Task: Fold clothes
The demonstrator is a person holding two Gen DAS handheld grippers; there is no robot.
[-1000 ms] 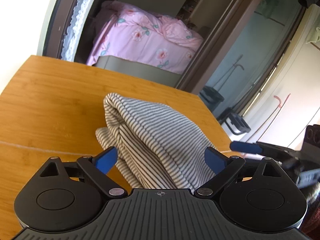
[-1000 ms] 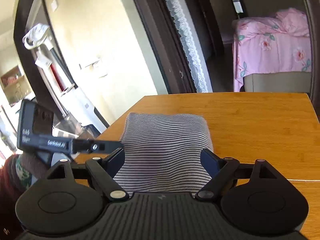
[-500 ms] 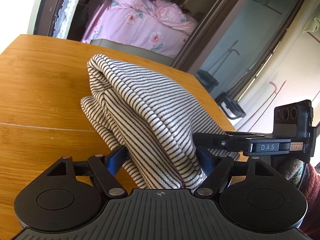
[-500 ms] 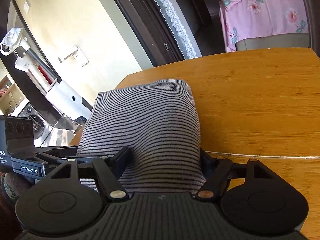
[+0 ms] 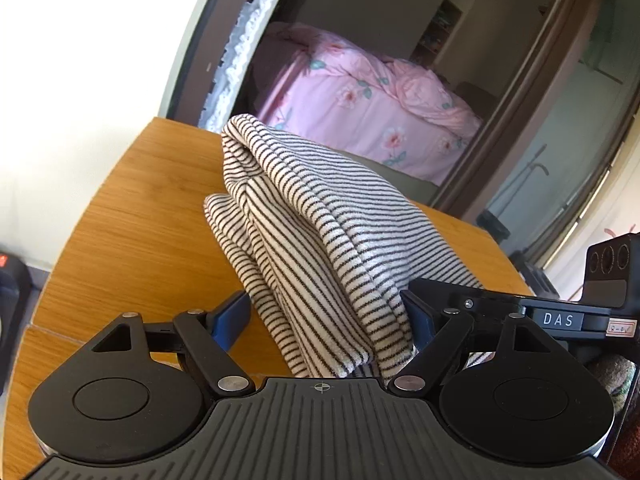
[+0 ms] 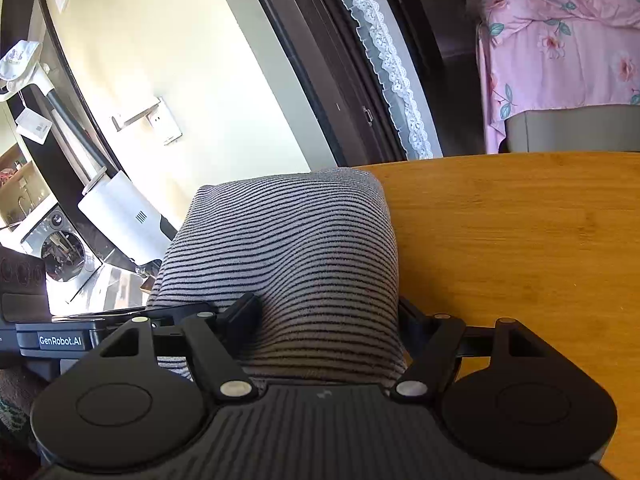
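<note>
1. Striped garment (image 5: 320,236), folded into a thick bundle, lies on the wooden tabletop (image 5: 140,232) near its left edge; its long axis runs from the near edge toward the far edge, straight ahead of both pairs of jaws.
2. Left gripper (image 5: 324,316): jaws opening, straddling the bundle's near end; the left pad stands just clear of the cloth, the right pad is hidden behind it.
3. Right gripper (image 6: 326,312): jaws part-open around the same near end (image 6: 296,248), cloth bulging between them; the left pad touches the fabric, the right is hidden. Firm grip cannot be told.
4. Both grippers stand side by side, about equally near; each crowds the other.
5. Tabletop right of the bundle is bare, offering room to shift or set it down.
</note>
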